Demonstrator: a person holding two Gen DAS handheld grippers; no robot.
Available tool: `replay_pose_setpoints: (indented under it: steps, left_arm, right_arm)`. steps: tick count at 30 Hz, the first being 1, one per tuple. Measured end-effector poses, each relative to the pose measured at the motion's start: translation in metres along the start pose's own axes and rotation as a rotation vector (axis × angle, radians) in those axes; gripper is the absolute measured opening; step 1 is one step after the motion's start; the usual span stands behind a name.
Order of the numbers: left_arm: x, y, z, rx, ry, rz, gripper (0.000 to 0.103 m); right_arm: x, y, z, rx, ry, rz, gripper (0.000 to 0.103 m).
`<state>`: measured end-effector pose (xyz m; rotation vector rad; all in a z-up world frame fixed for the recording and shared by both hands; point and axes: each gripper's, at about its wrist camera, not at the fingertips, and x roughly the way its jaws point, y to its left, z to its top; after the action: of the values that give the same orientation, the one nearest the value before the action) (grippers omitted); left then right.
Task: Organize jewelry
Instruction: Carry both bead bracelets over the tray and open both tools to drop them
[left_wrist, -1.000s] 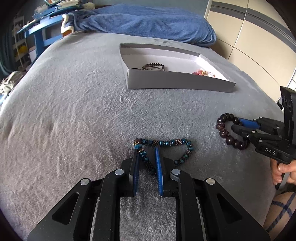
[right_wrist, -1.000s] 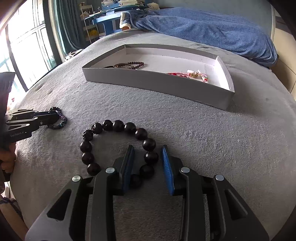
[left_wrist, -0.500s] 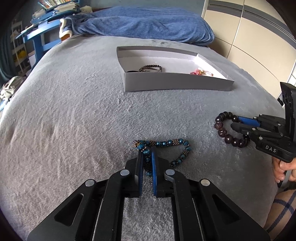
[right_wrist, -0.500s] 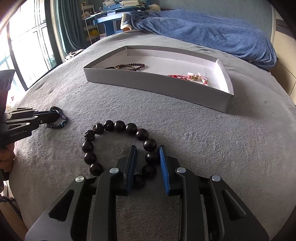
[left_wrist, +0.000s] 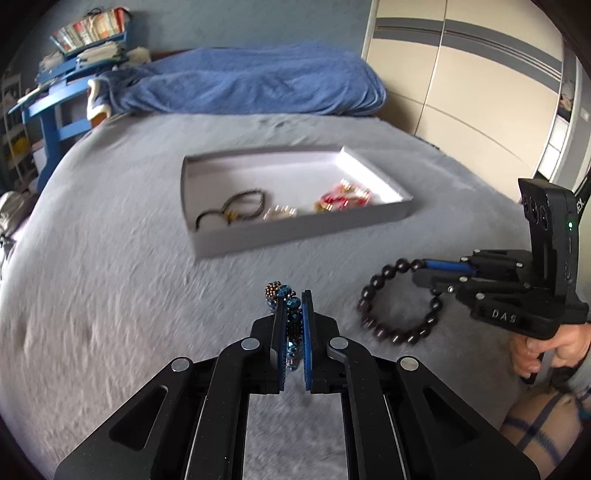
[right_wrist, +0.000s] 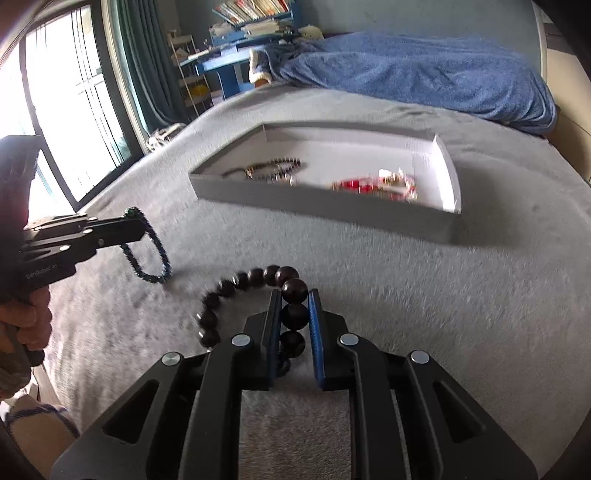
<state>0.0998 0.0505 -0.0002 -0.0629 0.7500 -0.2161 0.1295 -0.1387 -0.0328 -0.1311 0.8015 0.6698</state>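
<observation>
Gripping the blue beaded bracelet (left_wrist: 289, 314), the left gripper (left_wrist: 293, 299) has its fingers closed tight on it, on the near side of the white tray (left_wrist: 295, 229). The right gripper (right_wrist: 293, 299) is clamped on the dark bead bracelet (right_wrist: 294, 314), also short of the tray, above the grey bedspread (right_wrist: 443, 295).

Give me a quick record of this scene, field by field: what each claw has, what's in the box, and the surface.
left claw: shut on blue beaded bracelet, lifted off the blanket
right claw: shut on dark bead bracelet
box: open, white inside, beyond both claws
box contents: dark thin bracelet; red and gold piece
surface: grey blanket
image quality: motion blur
</observation>
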Motion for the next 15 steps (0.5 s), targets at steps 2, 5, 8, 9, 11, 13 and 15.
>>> replay_pose_setpoints:
  steps: [2, 5, 8, 9, 11, 13, 15]
  left_arm:
    - [-0.002, -0.003, 0.007, -0.003, -0.013, -0.013, 0.008]
    - [-0.003, -0.008, 0.023, 0.015, -0.033, -0.016, 0.008]
    - [-0.003, -0.012, 0.039, 0.036, -0.046, -0.013, 0.008]
    - [-0.003, -0.013, 0.046, 0.047, -0.052, -0.010, 0.008]
    - [-0.003, -0.015, 0.058, 0.065, -0.060, -0.003, 0.008]
    - [-0.003, -0.017, 0.071, 0.080, -0.070, -0.002, 0.008]
    - [-0.002, -0.018, 0.085, 0.095, -0.083, 0.000, 0.008]
  right_arm:
    - [-0.007, 0.002, 0.008, -0.001, -0.020, 0.011, 0.014]
    - [-0.018, 0.004, 0.023, -0.017, -0.049, 0.021, 0.014]
    - [-0.027, 0.007, 0.040, -0.040, -0.075, 0.024, 0.014]
    - [-0.030, 0.007, 0.047, -0.050, -0.085, 0.022, 0.014]
    - [-0.035, 0.006, 0.060, -0.064, -0.103, 0.015, 0.014]
    - [-0.038, 0.003, 0.072, -0.063, -0.119, 0.012, 0.014]
    - [-0.040, -0.002, 0.087, -0.055, -0.135, 0.010, 0.014]
